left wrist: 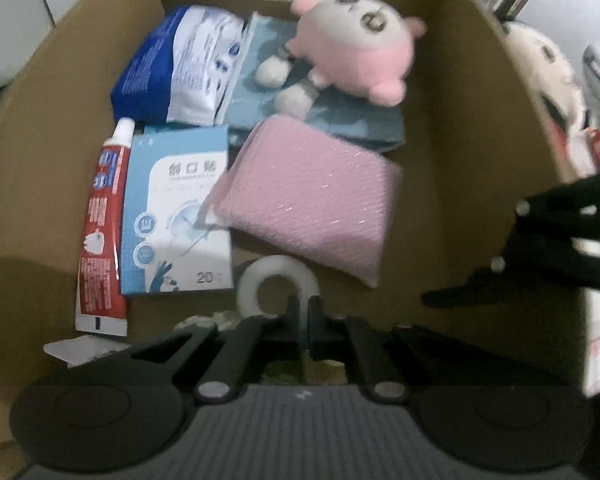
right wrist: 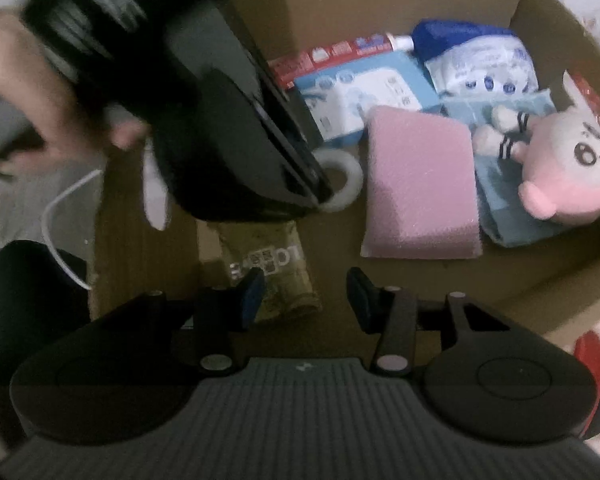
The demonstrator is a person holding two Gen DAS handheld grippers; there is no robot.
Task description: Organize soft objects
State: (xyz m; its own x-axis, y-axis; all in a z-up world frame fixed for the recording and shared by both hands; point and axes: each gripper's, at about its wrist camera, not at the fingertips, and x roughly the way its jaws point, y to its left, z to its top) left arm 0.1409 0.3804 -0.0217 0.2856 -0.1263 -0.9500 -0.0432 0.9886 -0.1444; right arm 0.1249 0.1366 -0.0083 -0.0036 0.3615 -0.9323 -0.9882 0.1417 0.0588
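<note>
2 grippers work over the cardboard box (left wrist: 472,80). The left gripper (left wrist: 304,312) has its jaws pressed together at the rim of the white tape roll (left wrist: 278,286); a grip cannot be confirmed. The right gripper (right wrist: 306,300) is spread and empty above the box floor, beside a crumpled packet (right wrist: 276,272). Beyond the roll lie the pink sponge (left wrist: 308,204) and pink plush (left wrist: 356,52). Judged step: placing items; next, clear the left claw.

plush toy (left wrist: 356,52): pink, white | sponge (left wrist: 312,196): pink | tube (left wrist: 102,232): red, white | box (left wrist: 480,128): brown
</note>
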